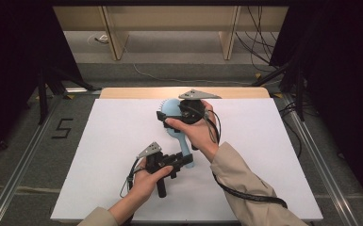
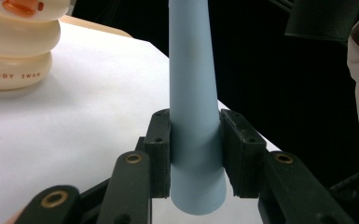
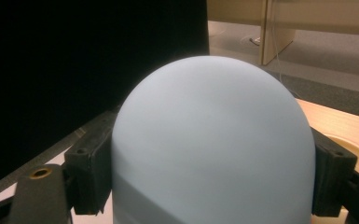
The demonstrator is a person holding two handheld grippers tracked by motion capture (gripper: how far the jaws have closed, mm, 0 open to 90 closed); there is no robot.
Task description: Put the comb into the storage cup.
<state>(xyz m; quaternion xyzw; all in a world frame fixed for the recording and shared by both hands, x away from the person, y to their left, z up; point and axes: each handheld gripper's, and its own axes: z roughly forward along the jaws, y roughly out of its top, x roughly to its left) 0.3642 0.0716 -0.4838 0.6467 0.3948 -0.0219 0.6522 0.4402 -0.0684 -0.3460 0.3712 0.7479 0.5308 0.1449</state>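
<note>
Your two grippers hold one pale blue hairbrush above the white table

From the high view, your left gripper (image 1: 185, 160) clamps the end of the hairbrush (image 1: 181, 136) handle near the middle of the table (image 1: 103, 155), while your right gripper (image 1: 162, 117) sits at the brush head, farther from you; in the left gripper view, the handle (image 2: 193, 116) stands upright between your jaws, both pads pressed against it, with a cream duck-shaped toy (image 2: 16, 46) on the table beyond at the left; in the right gripper view, the rounded back of the brush head (image 3: 212, 140) lies between your jaws, and both pads touch its sides
</note>
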